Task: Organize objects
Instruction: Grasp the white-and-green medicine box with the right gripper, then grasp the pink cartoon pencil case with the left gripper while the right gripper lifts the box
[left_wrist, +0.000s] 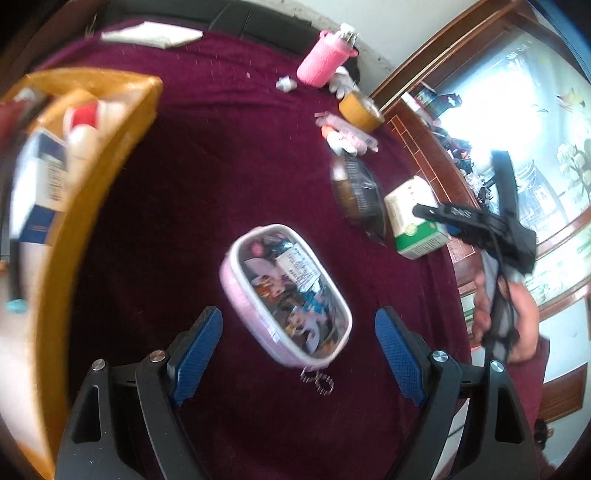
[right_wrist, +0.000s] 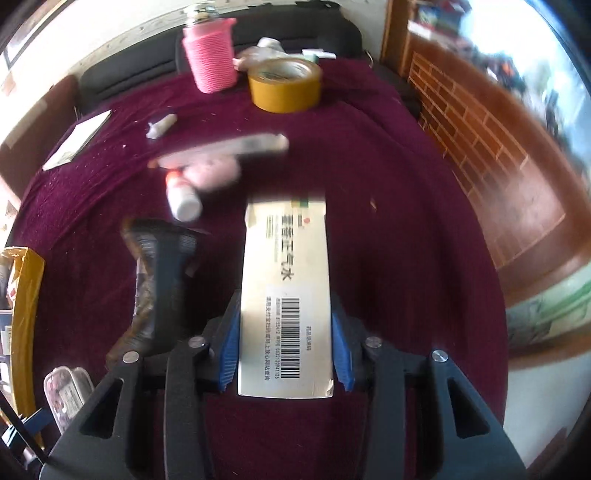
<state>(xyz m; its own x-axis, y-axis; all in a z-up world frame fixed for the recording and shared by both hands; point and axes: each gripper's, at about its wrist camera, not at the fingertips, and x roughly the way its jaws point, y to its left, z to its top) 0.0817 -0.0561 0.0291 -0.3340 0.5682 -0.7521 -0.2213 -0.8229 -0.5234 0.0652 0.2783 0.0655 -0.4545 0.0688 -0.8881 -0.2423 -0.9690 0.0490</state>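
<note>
My left gripper (left_wrist: 299, 343) is open, its blue pads on either side of a pink clear-lidded pouch (left_wrist: 284, 295) full of small items, lying on the maroon cloth (left_wrist: 221, 166). My right gripper (right_wrist: 284, 350) is shut on a cream medicine box (right_wrist: 286, 291) with a barcode, held above the cloth. The same box (left_wrist: 413, 221) and right gripper (left_wrist: 436, 216) show in the left wrist view at the table's right edge. The pouch (right_wrist: 68, 391) appears at the lower left of the right wrist view.
A yellow storage box (left_wrist: 92, 177) with boxes and bottles stands on the left. On the cloth lie a dark snack packet (left_wrist: 356, 192), pink toy and tube (left_wrist: 343, 134), yellow tape roll (right_wrist: 284, 85), pink-sleeved bottle (right_wrist: 210, 55), white bottle (right_wrist: 183, 203) and white card (right_wrist: 75, 140).
</note>
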